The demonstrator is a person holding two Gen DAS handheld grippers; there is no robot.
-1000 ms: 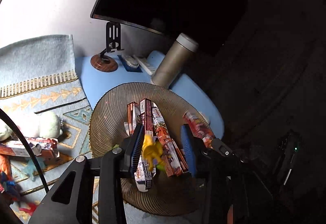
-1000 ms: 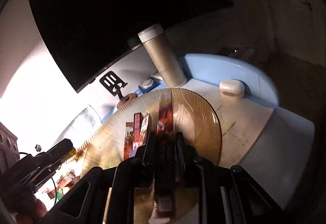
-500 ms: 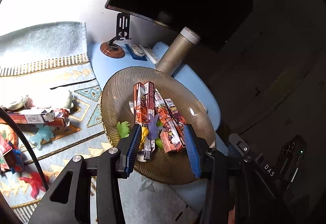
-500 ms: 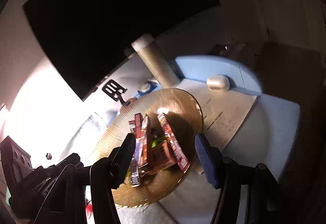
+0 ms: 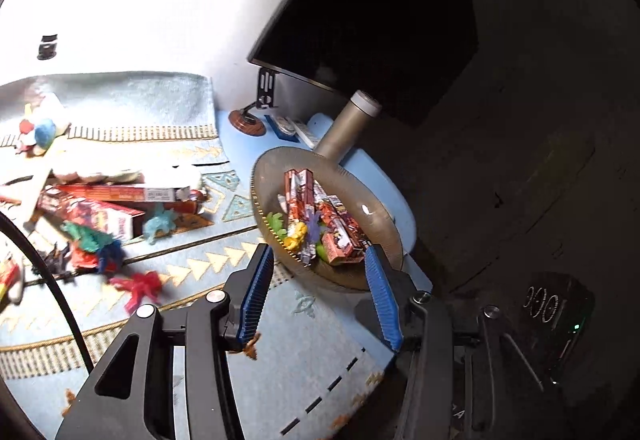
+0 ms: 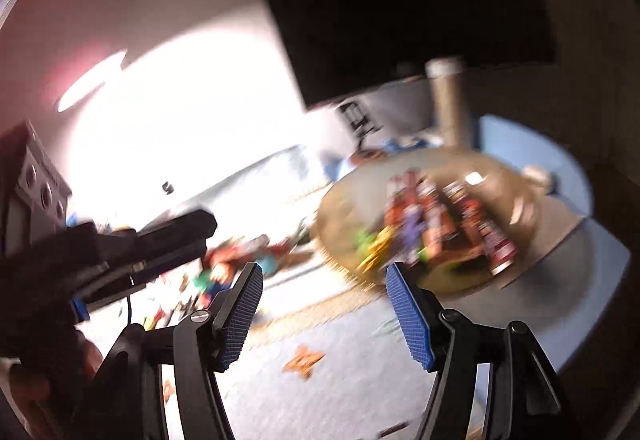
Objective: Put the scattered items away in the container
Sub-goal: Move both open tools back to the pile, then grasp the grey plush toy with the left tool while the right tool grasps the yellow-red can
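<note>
Both tools empty, jaws opening: left tool [image 5: 318, 290], right tool [image 6: 324, 314]. Ribbed round amber glass dish [image 5: 360, 196] part-filled. Next: approach red plastic toy figure [image 5: 140, 286] left of dish, straddle body, close squarely.

- This looks like a room in a home.
- A big dark screen [image 5: 372, 12] stands by a white wall.
- A soft blue cloth [image 5: 168, 144] with gold triangle shapes covers the surface.
- Little toy animals [image 5: 160, 222] and bright boxes [image 5: 116, 196] lie on the cloth.
- More toys and boxes sit in a round brown dish [image 5: 376, 216].
- A tall grey bottle [image 5: 346, 126] stands behind the dish.
</note>
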